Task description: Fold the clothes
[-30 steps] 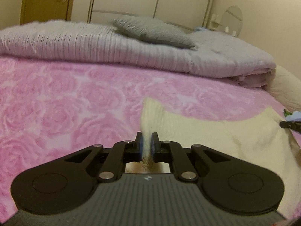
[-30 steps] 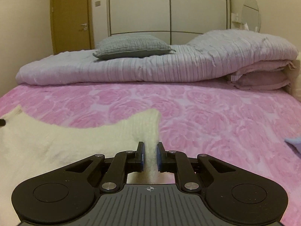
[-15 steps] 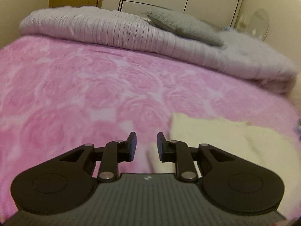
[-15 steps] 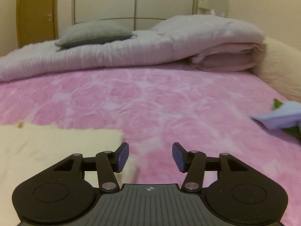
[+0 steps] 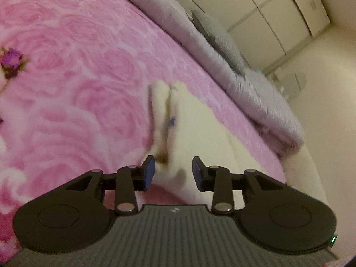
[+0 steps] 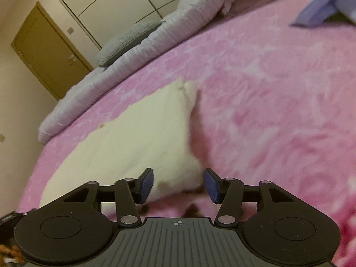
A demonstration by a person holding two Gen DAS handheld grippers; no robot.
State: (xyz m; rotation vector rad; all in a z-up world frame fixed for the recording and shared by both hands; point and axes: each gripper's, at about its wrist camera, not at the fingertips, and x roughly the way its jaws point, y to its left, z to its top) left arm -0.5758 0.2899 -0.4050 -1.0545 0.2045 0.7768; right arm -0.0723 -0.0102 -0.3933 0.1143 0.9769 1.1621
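Cream garment [image 5: 200, 133] flat on bed [image 5: 77, 77]; left tool [image 5: 173, 171] and right tool [image 6: 178, 184] gaping wide, gripping nothing.
Looks soft, light, floppy: pinch a corner or edge fold [image 6: 191, 111], expect sag and drag on the plush cover.

— Left gripper [image 5: 173, 170]?
— Rolled hard to one side, jaws spread wide, blue pads facing across an open gap, gripping nothing.
— And the right gripper [image 6: 178, 183]?
— Tilted the opposite way, jaws equally wide apart, likewise clamping nothing.
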